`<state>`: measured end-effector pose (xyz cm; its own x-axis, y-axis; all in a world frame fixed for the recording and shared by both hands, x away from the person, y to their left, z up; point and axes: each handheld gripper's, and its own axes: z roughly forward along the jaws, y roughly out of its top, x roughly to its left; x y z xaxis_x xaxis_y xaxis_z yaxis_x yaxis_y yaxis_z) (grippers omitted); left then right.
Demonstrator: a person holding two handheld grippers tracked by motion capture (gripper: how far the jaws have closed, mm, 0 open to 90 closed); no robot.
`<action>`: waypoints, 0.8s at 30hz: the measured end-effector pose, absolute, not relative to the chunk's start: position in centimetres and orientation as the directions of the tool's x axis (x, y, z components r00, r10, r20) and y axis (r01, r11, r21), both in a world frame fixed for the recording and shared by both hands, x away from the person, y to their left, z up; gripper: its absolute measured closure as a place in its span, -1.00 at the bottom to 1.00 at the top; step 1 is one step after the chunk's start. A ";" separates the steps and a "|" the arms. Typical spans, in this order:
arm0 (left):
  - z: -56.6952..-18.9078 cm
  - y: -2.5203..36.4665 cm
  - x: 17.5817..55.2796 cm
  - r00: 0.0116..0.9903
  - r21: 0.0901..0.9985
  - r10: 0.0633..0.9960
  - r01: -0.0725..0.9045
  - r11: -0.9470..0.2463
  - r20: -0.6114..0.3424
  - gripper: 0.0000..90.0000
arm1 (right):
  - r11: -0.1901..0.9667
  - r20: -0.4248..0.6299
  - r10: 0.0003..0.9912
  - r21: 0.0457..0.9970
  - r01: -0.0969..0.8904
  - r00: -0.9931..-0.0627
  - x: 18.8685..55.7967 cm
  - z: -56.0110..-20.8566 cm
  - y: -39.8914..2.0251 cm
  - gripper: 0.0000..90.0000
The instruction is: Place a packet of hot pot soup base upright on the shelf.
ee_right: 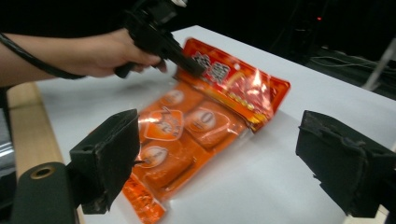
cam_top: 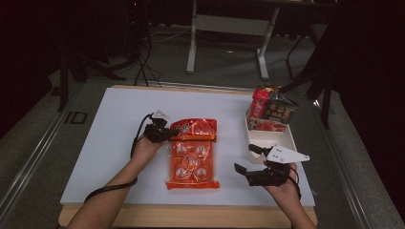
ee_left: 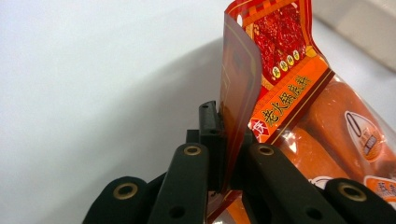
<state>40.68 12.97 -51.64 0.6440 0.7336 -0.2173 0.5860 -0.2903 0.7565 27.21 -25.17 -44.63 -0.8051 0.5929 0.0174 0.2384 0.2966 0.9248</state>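
Note:
A large orange-red food packet (cam_top: pixel 193 152) with several round portions inside lies mid-table. My left gripper (cam_top: pixel 166 134) is shut on the packet's upper left edge; in the left gripper view the thin foil edge (ee_left: pixel 236 107) stands pinched between the black jaws (ee_left: pixel 224 154). The right gripper view shows the same packet (ee_right: pixel 201 126) with the left gripper (ee_right: pixel 189 65) clamped on its top. My right gripper (cam_top: pixel 246 161) hovers open to the right of the packet, its pads (ee_right: pixel 109 154) wide apart with nothing between them.
A white bin (cam_top: pixel 282 138) at the right side of the white table top (cam_top: pixel 95 143) holds upright snack packets (cam_top: pixel 270 110). A wooden table edge (cam_top: pixel 191 217) runs along the front. Dark floor and a desk frame (cam_top: pixel 229 28) lie beyond.

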 end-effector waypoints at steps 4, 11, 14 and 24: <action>-50.2 13.1 40.0 0.654 0.782 0.722 0.564 -0.267 -0.225 0.98 | 0.293 0.022 0.611 0.922 0.252 -0.792 27.3 -44.6 -25.2 -0.69; -47.6 13.3 38.1 0.692 0.828 0.688 0.505 -0.245 -0.219 0.98 | 0.281 0.030 0.624 0.924 0.260 -0.781 27.4 -44.4 -25.6 -0.65; -46.5 13.2 37.2 0.715 0.846 0.666 0.474 -0.241 -0.211 0.98 | 0.279 0.029 0.625 0.925 0.258 -0.780 27.4 -44.3 -25.6 -0.65; -44.4 13.1 34.5 0.774 0.891 0.599 0.402 -0.212 -0.207 0.99 | 0.263 0.034 0.622 0.932 0.250 -0.783 27.6 -43.6 -25.4 -0.62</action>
